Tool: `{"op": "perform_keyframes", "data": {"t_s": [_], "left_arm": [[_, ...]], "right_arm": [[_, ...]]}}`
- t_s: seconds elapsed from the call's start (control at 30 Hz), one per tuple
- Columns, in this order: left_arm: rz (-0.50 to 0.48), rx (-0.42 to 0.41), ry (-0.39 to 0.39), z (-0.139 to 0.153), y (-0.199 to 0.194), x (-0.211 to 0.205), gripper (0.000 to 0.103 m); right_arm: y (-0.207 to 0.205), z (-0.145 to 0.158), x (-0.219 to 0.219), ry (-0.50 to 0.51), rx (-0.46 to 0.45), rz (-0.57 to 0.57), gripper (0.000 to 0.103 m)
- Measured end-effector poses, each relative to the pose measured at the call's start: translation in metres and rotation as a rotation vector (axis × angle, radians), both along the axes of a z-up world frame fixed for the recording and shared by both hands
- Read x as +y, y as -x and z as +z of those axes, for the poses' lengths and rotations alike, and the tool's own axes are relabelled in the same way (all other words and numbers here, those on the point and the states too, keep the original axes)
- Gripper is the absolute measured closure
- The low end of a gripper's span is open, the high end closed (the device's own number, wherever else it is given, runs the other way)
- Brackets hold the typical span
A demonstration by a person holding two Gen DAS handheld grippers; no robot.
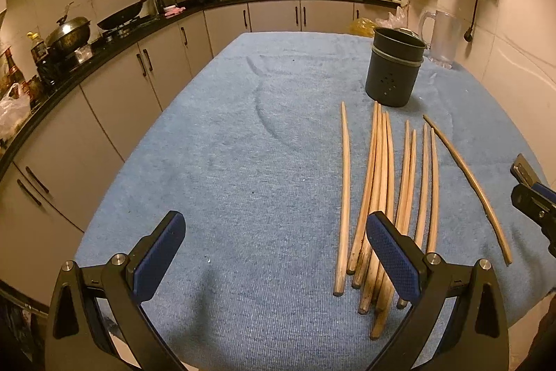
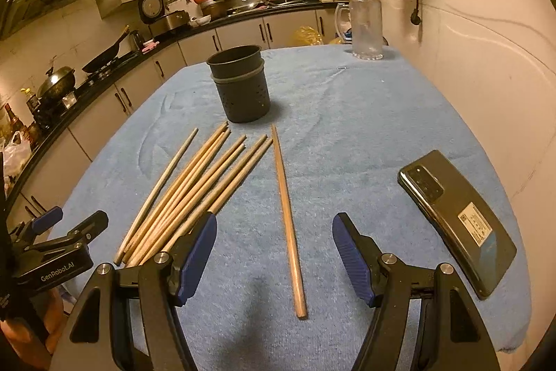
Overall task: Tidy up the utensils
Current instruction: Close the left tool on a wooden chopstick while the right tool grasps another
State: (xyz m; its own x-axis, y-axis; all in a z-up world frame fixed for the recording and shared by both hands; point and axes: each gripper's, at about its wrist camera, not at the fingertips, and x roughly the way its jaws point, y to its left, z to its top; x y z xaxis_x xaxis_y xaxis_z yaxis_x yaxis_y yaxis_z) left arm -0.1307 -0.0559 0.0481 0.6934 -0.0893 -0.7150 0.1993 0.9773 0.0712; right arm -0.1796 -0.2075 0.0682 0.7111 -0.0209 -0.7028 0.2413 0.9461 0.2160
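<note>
Right gripper (image 2: pixel 272 258) hung open over 1 stray chopstick (image 2: pixel 287 218), left gripper (image 1: pixel 274 258) open too; nothing was picked yet, next needing a pinch toward the dark holder (image 2: pixel 241 86).

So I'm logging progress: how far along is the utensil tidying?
Nothing looks done: the dark perforated utensil holder appears empty. Nothing is in hand; the left gripper and right gripper are open. Left: the wooden chopstick bundle and the lone chopstick lie on the blue cloth.
</note>
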Motion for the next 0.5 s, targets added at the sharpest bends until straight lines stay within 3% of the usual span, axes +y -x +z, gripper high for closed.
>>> {"op": "perform_keyframes", "data": {"t_s": [0.17,0.33,0.5], "left_arm": [[-0.038,0.016,-0.001,0.009,-0.013,0.002,0.0],[-0.114,0.063,0.022,0.016,-0.029,0.001,0.001],[-0.175,0.176,0.043,0.017,-0.061,-0.007,0.024]], "right_arm": [[-0.016,0.002,-0.006,-0.044,0.046,0.051,0.054],[-0.037,0.008,-0.022,-0.058,0.088,0.074,0.057],[-0.068,0.005,-0.039,-0.108,0.166,0.1,0.064]]}}
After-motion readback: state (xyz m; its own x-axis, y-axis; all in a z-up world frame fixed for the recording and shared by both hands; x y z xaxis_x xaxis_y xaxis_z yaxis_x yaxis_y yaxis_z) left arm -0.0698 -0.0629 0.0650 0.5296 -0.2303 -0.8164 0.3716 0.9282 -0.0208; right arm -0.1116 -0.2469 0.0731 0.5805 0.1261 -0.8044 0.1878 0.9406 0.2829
